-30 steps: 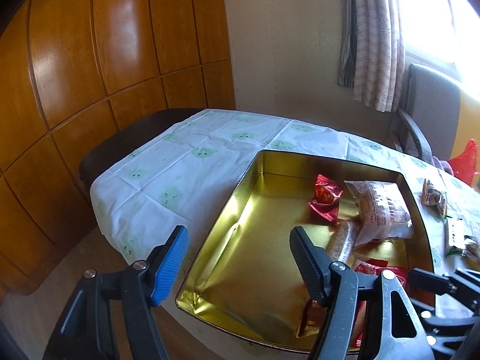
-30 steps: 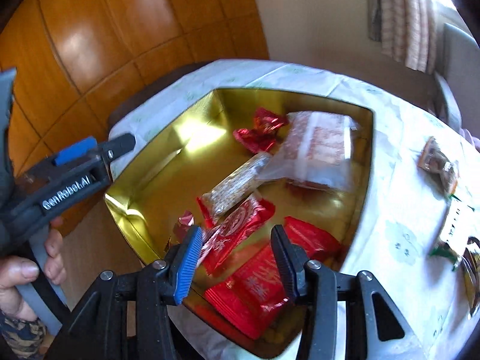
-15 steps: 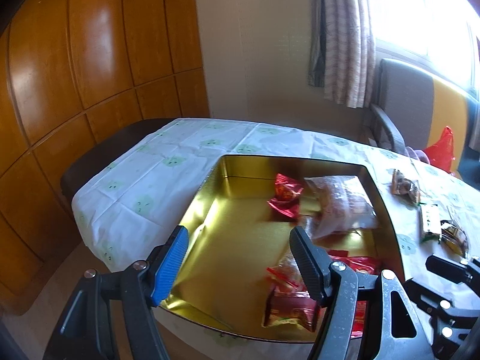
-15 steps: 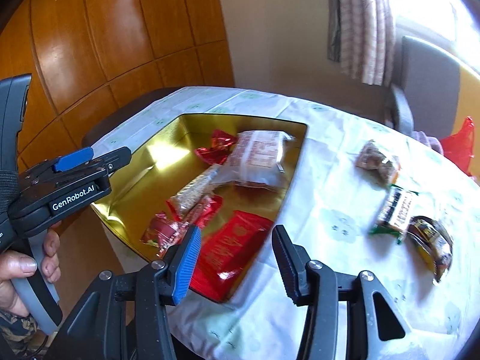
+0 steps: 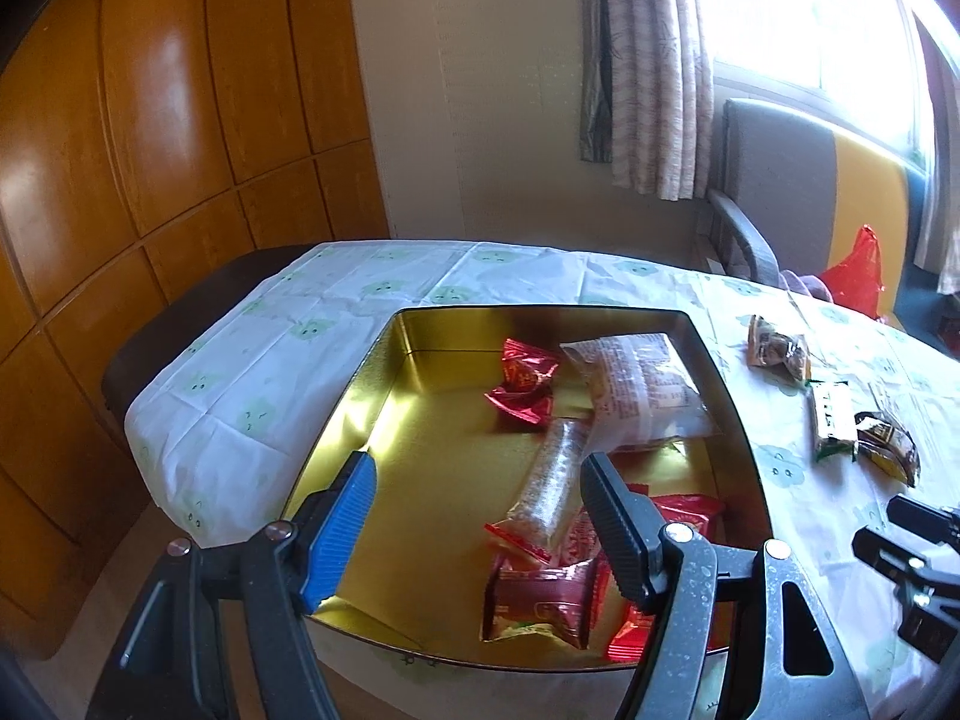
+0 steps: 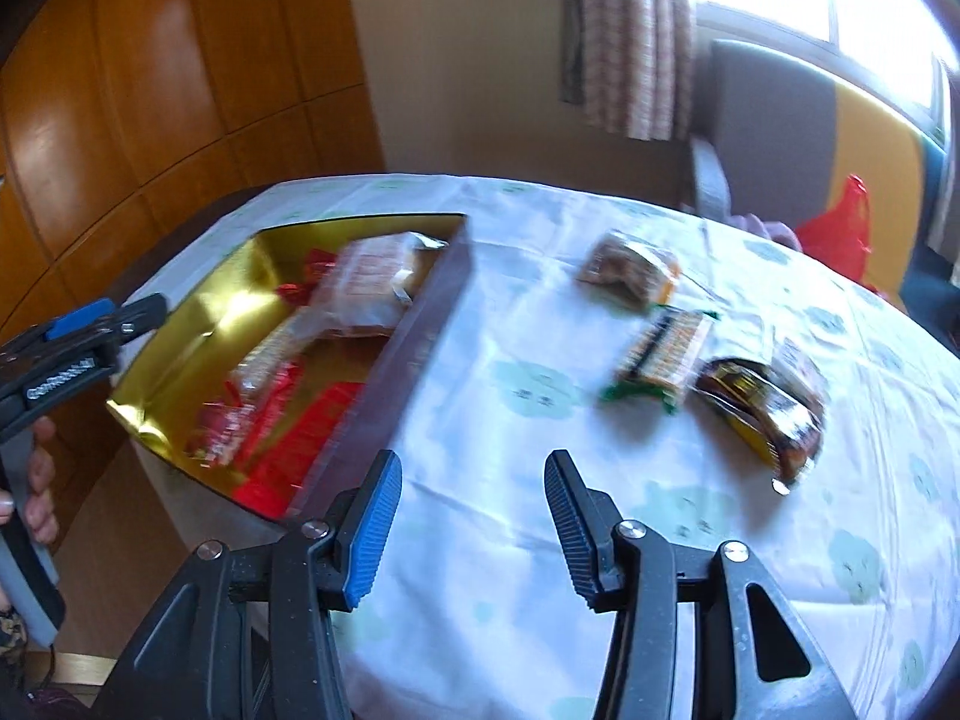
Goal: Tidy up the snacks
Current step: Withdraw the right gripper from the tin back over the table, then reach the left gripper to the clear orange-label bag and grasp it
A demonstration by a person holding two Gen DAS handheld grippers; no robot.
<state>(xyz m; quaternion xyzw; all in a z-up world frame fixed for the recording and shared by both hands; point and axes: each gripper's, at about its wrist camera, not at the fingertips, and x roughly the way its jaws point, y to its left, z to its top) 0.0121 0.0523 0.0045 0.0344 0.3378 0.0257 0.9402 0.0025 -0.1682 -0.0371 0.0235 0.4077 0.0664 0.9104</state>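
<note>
Your left gripper point(image 5: 474, 516) hangs open and empty over the gold tin point(image 5: 384, 408), its packets just ahead of the fingers, while your right gripper point(image 6: 471, 510), also open and empty, hovers over bare tablecloth point(image 6: 540, 540) with three loose snacks point(image 6: 660, 354) ahead to its right.

Tin point(image 5: 729, 396) on table w/ snacks point(image 5: 555, 468) in; loose packets point(image 6: 666, 354) right.
</note>
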